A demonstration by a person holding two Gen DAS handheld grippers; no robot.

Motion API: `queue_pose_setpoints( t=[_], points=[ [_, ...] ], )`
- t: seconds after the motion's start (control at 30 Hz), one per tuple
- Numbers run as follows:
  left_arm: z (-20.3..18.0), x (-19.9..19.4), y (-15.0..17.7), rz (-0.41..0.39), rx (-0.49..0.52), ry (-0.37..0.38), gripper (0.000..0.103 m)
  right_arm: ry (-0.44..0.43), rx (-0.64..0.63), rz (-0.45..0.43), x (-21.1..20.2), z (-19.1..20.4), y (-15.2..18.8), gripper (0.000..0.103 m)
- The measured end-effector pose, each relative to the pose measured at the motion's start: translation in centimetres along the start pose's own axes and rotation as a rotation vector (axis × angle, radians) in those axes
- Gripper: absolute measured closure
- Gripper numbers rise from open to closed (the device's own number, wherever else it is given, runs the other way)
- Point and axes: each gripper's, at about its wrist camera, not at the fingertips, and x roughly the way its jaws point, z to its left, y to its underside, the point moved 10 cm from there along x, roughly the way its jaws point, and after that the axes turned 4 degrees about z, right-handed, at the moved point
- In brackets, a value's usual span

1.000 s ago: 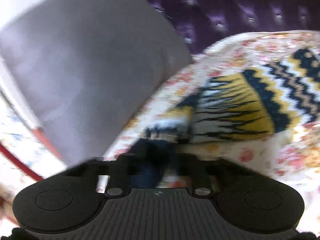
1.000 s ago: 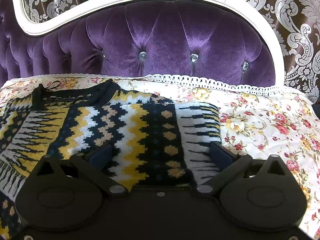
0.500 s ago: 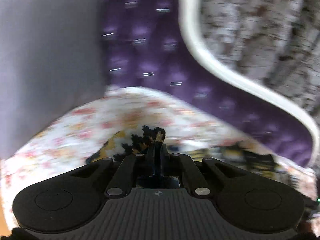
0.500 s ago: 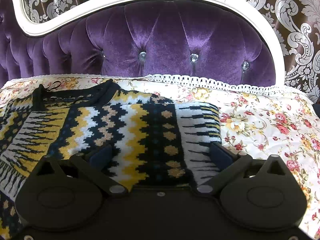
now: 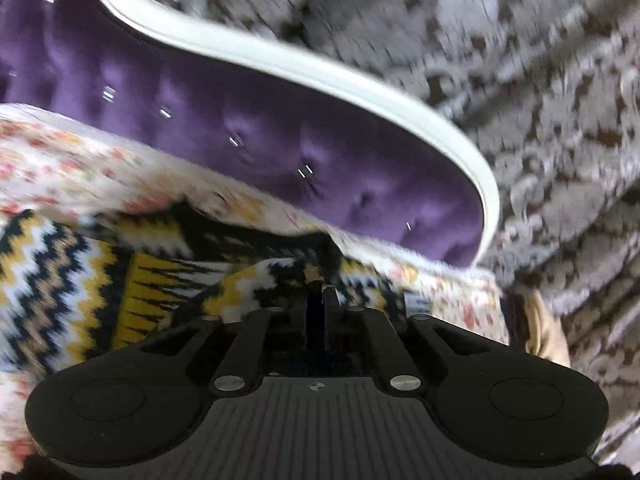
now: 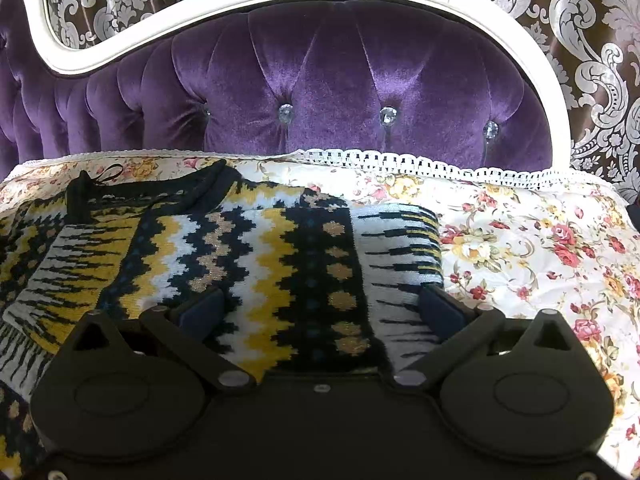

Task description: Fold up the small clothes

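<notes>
A small knitted sweater (image 6: pixel 280 264) in black, yellow, white and tan zigzags lies on the floral bed cover (image 6: pixel 520 248). Its black collar points to the far left. My right gripper (image 6: pixel 320 308) is open, its jaws wide apart just above the sweater's near part, holding nothing. In the blurred left wrist view my left gripper (image 5: pixel 320 296) is shut on a fold of the same sweater (image 5: pixel 60 288), pinched between the fingertips over the garment's body.
A purple tufted headboard (image 6: pixel 320 80) with a white frame (image 6: pixel 536 64) stands behind the bed. Patterned brown and silver wallpaper (image 6: pixel 600 40) lies beyond. The floral cover extends to the right of the sweater.
My left gripper has swung right with a pinched piece of the sweater, from beside a grey pillow to over the sweater's body. My right gripper has stayed still and open.
</notes>
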Motion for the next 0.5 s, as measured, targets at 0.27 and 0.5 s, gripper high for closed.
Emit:
queue_pose_setpoints(
  t=[0.27, 0.5],
  points=[
    [1.0, -1.5, 2.1, -0.047, 0.046, -0.048, 0.062, -0.005, 0.005, -0.001, -0.1, 0.0, 0.0, 0.0],
    [10.7, -6.6, 4.2, -0.107, 0.047, -0.318, 0.06, -0.001, 0.006, 0.001, -0.1, 0.1, 0.0, 0.0]
  ],
)
